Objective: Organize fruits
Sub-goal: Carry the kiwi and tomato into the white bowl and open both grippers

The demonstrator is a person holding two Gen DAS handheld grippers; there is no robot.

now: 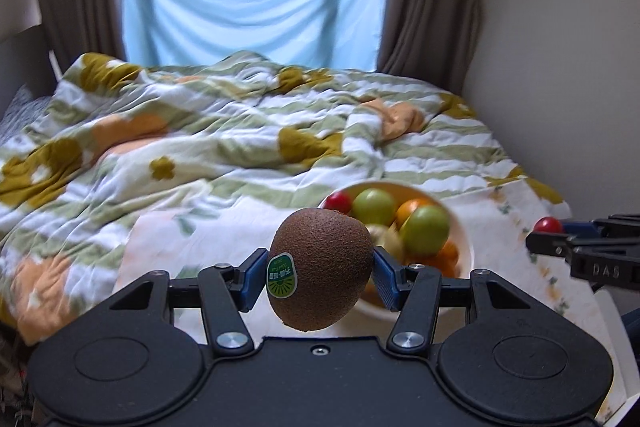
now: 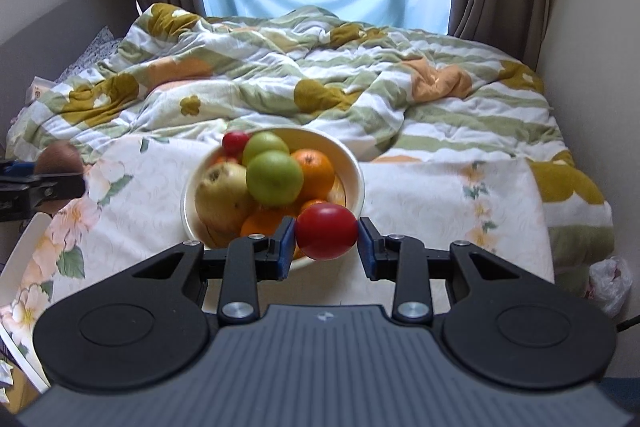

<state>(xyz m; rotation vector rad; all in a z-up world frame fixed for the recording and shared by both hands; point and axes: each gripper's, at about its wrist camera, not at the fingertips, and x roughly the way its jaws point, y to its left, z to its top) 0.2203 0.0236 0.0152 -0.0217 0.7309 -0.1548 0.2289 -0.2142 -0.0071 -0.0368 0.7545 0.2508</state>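
My left gripper [image 1: 320, 269] is shut on a brown kiwi [image 1: 320, 267] with a green sticker, held above the table to the left of the bowl. My right gripper [image 2: 326, 241] is shut on a small red fruit [image 2: 326, 231], held just above the near rim of the cream bowl [image 2: 352, 167]. The bowl holds two green apples [image 2: 274, 177], oranges [image 2: 316, 169], a yellowish pear [image 2: 220, 191] and another red fruit [image 2: 235, 142]. The bowl [image 1: 464, 239] also shows in the left wrist view, with the right gripper [image 1: 552, 239] at the far right. The left gripper [image 2: 44, 183] shows at the left edge of the right wrist view.
The bowl stands on a floral tablecloth [image 2: 440, 195] at the foot of a bed with a rumpled green-striped quilt [image 2: 320, 75]. Curtains and a blue sheet cover the window behind. A wall runs along the right. A plastic bag [image 2: 608, 283] lies low at the right.
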